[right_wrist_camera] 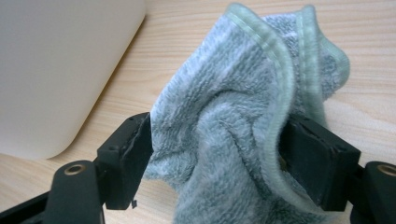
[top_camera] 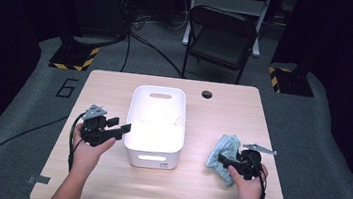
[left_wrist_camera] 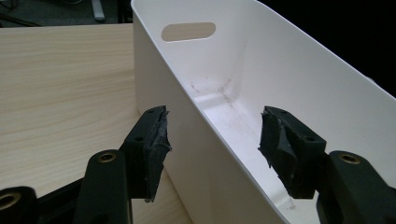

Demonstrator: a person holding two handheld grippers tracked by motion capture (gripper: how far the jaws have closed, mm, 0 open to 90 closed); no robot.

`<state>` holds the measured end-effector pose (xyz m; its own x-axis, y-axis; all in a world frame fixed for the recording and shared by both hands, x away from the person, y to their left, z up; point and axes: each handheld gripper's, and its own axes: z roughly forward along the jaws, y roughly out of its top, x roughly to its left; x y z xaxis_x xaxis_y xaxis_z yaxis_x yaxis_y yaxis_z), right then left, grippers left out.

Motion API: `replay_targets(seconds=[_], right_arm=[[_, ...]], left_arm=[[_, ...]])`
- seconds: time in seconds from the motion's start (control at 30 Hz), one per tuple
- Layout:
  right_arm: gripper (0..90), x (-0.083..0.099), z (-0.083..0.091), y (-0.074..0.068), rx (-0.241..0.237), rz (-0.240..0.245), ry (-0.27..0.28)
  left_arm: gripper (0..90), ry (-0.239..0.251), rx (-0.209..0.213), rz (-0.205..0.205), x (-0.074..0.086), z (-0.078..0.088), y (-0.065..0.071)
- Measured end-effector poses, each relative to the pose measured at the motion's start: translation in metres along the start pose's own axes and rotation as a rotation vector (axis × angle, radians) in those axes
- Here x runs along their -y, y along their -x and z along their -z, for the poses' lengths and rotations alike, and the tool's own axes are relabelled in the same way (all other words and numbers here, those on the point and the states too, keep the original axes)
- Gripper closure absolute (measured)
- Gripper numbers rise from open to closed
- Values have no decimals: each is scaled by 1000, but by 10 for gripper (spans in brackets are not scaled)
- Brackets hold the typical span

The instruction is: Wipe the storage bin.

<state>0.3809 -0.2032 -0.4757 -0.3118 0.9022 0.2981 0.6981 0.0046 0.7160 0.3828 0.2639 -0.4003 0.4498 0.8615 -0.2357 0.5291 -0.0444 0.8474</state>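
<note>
A white plastic bin (top_camera: 152, 158) with handle slots stands in the middle of the wooden table (top_camera: 110, 89). My left gripper (top_camera: 120, 125) is at the bin's left side. In the left gripper view it (left_wrist_camera: 212, 140) stands open with the bin's wall (left_wrist_camera: 196, 140) between its jaws, one jaw outside and one inside, and neither pad presses on it. The bin's inside (left_wrist_camera: 289, 74) holds nothing that I can see. A pale blue-green towel (top_camera: 224, 146) lies bunched to the right of the bin. My right gripper (right_wrist_camera: 215, 158) is shut on the towel (right_wrist_camera: 233, 112), whose folds fill the gap between the pads.
The bin's outer wall (right_wrist_camera: 56, 60) is close on the left in the right gripper view. A round cable hole (top_camera: 207, 94) sits near the table's far edge. A black folding chair (top_camera: 222, 37) stands beyond the table.
</note>
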Motion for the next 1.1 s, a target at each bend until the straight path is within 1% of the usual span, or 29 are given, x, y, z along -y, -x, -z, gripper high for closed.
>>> replay_targets(seconds=[0.03, 0.13, 0.17, 0.27, 0.4, 0.43, 0.57, 0.63, 0.7, 0.73, 0.8, 0.97, 1.0, 1.07, 1.1], right_arm=[[255, -1, 1, -1, 0, 10, -4], [255, -4, 5, -5, 3, 16, 13], [255, -5, 7, -6, 5, 30, 16], [255, -8, 12, -9, 11, 38, 38], [256, -10, 18, -10, 8, 45, 55], [256, -10, 19, -11, 7, 43, 59], [258, -12, 24, -18, -1, 56, 77], [259, -14, 28, -25, -7, 82, 89], [261, -16, 30, -31, -12, 98, 100], [262, -16, 31, -34, -19, 115, 101], [265, -17, 32, -40, -28, 127, 106], [270, -17, 29, -54, -61, 166, 87], [270, -18, 28, -56, -68, 167, 83], [273, -20, 26, -59, -81, 170, 86], [273, -21, 25, -60, -74, 179, 84]], left_arm=[[412, 3, -2, 4, -1, 1, -1], [409, 4, -8, -1, -6, 4, -5], [406, 3, -12, -3, -8, 4, -7], [405, 0, -36, 2, -11, 8, -17], [405, -1, -55, -1, -10, 15, -25], [405, -2, -65, -11, -9, 18, -27], [405, 3, -76, -32, -2, 29, -32], [405, 11, -85, -38, 2, 32, -35], [405, 9, -93, -49, 6, 35, -37], [405, 7, -95, -50, 8, 36, -37], [405, 4, -103, -56, 12, 37, -38], [401, -5, -103, -60, 25, 39, -34], [400, -9, -104, -64, 27, 38, -33], [395, -21, -106, -82, 31, 38, -31], [393, -26, -105, -92, 34, 37, -30]])
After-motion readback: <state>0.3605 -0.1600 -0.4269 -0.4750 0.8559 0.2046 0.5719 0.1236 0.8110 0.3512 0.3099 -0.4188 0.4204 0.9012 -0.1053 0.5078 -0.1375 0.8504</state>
